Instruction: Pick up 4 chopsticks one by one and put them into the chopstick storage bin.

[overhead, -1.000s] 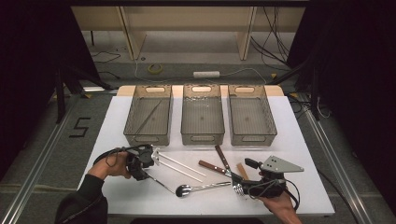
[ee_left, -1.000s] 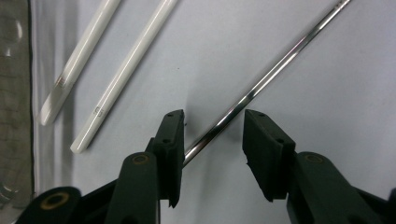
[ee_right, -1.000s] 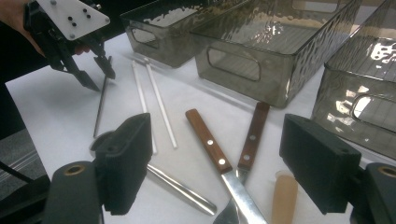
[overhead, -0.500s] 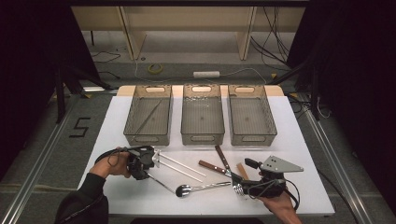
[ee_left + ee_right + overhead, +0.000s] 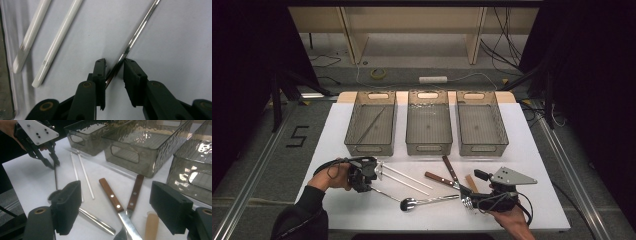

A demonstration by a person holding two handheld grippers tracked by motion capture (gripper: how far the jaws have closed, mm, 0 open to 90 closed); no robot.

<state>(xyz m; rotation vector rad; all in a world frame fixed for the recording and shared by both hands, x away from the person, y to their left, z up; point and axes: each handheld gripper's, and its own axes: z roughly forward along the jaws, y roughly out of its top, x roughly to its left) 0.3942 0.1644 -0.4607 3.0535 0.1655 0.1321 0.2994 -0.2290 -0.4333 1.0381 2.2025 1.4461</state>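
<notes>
My left gripper (image 5: pixel 372 183) (image 5: pixel 115 67) rests low on the white table at the front left, seen across the table too (image 5: pixel 52 164). Its jaws have just been closing around a thin metal rod (image 5: pixel 136 37) (image 5: pixel 386 194). The rod lies slanted between them, and a gap still shows beside it. At the front right my right gripper (image 5: pixel 468 201) (image 5: pixel 117 207) stands wide open with nothing held. Beyond its jaws lie two wood-handled spatulas (image 5: pixel 110 195) (image 5: pixel 133 192) (image 5: pixel 439 179) and a metal spoon (image 5: pixel 422 202).
Two white rods (image 5: pixel 404 177) (image 5: pixel 60 42) lie beside the left gripper. A tan stick (image 5: pixel 471 182) lies near the right gripper. Three clear bins (image 5: pixel 369 149) (image 5: pixel 428 148) (image 5: pixel 483 148) line the table's far side; the left one holds a thin metal rod (image 5: pixel 371 125).
</notes>
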